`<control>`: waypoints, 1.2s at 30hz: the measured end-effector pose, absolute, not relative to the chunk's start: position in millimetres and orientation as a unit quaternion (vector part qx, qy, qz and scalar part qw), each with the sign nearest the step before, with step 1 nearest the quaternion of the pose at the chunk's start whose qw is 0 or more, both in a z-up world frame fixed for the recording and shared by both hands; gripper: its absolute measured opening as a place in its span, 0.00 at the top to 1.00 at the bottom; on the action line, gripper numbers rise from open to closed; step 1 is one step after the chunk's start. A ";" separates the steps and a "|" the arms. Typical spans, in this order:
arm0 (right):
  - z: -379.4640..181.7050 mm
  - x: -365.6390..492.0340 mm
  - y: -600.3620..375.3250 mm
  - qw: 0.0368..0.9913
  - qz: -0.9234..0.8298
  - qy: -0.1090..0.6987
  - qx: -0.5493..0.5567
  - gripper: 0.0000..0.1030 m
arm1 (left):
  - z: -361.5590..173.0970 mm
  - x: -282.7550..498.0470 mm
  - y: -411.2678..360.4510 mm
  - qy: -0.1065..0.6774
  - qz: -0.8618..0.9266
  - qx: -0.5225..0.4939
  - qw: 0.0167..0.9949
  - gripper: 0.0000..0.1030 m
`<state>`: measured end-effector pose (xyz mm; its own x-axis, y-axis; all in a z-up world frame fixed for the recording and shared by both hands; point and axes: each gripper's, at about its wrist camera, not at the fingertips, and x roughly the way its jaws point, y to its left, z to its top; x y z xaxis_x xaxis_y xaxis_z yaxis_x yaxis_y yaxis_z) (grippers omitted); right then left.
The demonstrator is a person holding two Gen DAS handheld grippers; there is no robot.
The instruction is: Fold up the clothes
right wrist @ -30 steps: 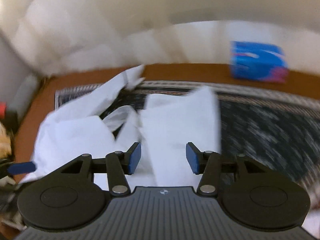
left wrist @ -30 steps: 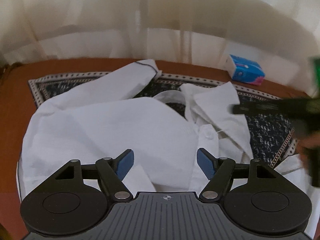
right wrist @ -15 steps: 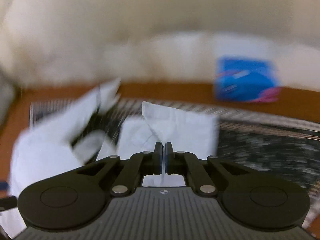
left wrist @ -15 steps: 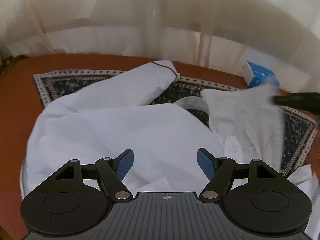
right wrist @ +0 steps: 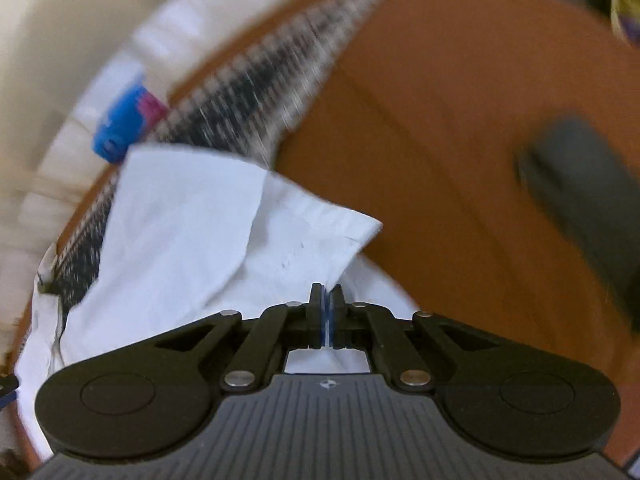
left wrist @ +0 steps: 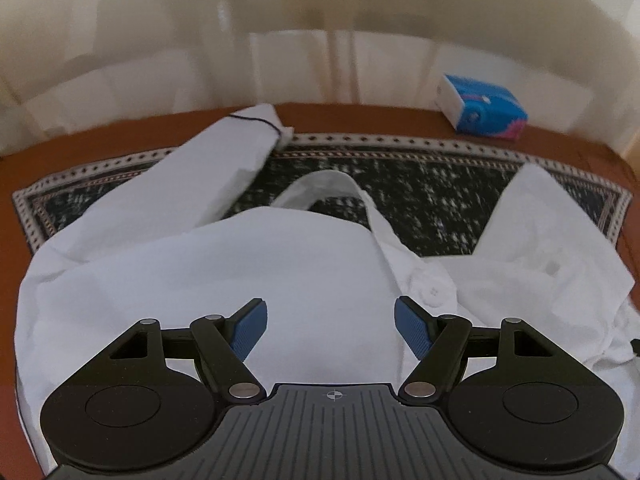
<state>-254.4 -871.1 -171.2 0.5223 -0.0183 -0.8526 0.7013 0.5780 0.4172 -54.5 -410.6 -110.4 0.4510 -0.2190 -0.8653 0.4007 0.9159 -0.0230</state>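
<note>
White shirt pinched in right hand-held gripper; jaws easing apart.

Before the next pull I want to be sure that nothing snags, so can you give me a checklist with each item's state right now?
1. Right gripper has cloth pinched: ok, white shirt edge is between its jaws, which are easing open slightly.
2. Left gripper free: ok, jaws wide apart over the shirt front, gripping nothing.
3. Collar unfolded flat: not ok, it stands up in a loop.
4. Tissue box clear of the shirt: ok, apart on the table edge.
5. Patterned mat lying flat: ok where visible.
</note>
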 end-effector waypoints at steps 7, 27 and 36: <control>-104.6 -234.4 -880.6 0.840 -0.229 0.386 0.305 0.54 | -109.7 -26.9 -420.2 0.489 -0.179 0.113 0.846 0.16; -167.9 27.9 -833.5 0.842 0.049 0.528 0.094 0.40 | -170.9 82.4 -400.6 0.550 -0.184 0.147 0.801 0.14; -182.2 43.4 -822.0 0.842 0.063 0.531 0.073 0.56 | -188.3 72.8 -407.8 0.558 -0.192 0.167 0.790 0.83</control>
